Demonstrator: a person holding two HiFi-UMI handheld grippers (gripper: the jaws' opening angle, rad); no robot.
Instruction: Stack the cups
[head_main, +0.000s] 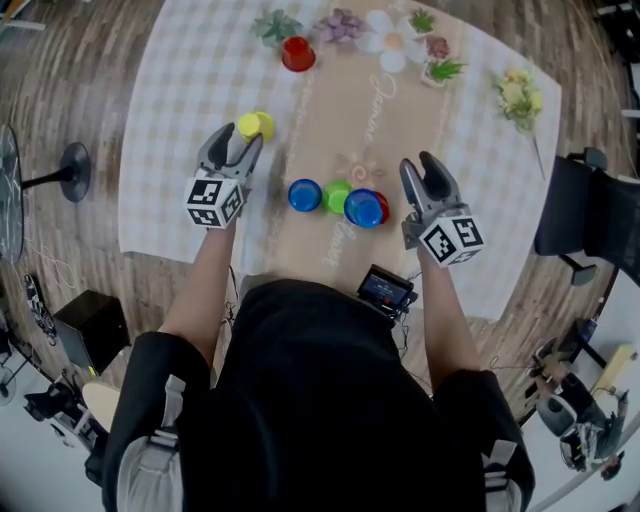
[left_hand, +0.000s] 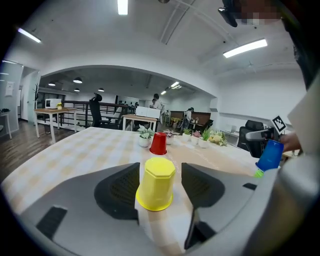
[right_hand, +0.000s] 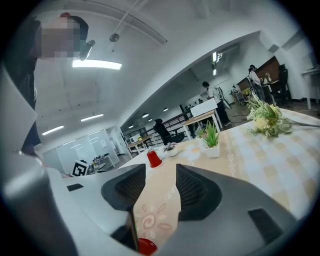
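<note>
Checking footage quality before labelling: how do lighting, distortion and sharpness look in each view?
Head view: even light, sharp, the tablecloth edges bow outward. Left gripper view: fisheye, dark corners, ceiling lights glare, yellow cup crisp. Right gripper view: same dark corners, one bright ceiling light, distant red cup small.

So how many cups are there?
6: far red cup, yellow cup at the left gripper, blue cup, green cup, second blue cup, second red cup half hidden beside it.

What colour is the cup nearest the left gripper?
The cup is yellow; the left gripper view shows it best.
</note>
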